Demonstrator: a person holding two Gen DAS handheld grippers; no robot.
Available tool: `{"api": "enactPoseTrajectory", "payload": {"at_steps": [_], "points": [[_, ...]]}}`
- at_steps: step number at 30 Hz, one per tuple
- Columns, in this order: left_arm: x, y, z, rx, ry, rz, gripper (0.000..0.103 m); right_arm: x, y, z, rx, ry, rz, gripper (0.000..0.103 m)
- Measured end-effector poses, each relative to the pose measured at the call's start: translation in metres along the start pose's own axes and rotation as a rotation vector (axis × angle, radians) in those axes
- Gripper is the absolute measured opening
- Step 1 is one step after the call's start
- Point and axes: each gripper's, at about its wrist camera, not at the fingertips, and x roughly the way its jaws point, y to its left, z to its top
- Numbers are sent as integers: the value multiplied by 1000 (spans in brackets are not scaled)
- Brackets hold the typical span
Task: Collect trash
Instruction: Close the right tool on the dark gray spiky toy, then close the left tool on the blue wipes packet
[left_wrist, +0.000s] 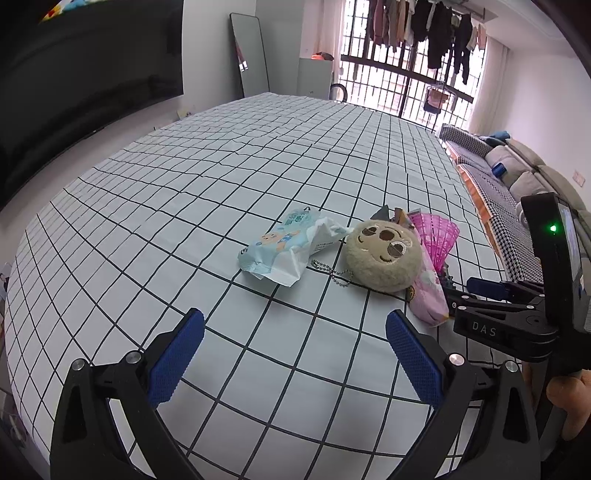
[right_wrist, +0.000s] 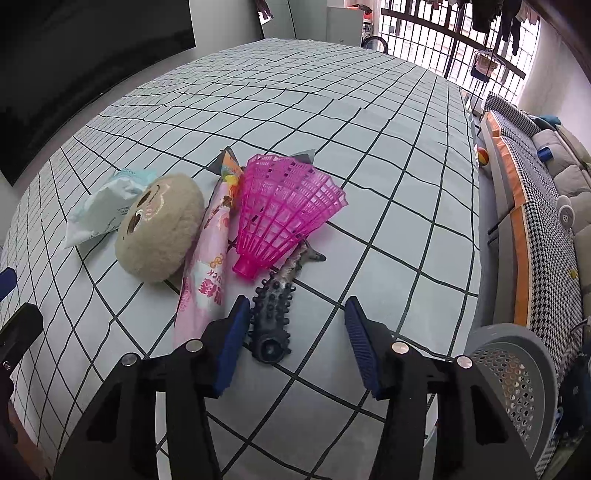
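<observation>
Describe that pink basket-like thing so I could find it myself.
On the checked tablecloth, find the small heap of items. The pink plastic lattice cone lies at its right edge, beside the long pink snack wrapper. Unlike its neighbours, it is see-through mesh.

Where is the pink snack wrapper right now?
In the right wrist view the pink snack wrapper lies on the checked cloth, between the plush toy and the pink plastic shuttlecock.

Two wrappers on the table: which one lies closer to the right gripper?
The pink wrapper: its near end reaches the right gripper, beside the left finger. The pale blue wrapper lies farther off, beyond the plush toy.
</observation>
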Motion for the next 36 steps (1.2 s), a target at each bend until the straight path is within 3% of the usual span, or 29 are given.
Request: {"api": "enactPoseTrajectory", "payload": {"at_steps": [2,5,20,36], "points": [[0,-1,0,1,4,7,97,-2,1,-1,-3,-7,7,43],[1,-1,1,-4,10,8,97,-6,1,-2,-3,-17,22,22],[11,8,15,-3,10,22,97,-51,-23,-38,111,-101,126,22],[67,25,52,77,73,20,97,-76,-24,-68,137,-104,157,22]]}}
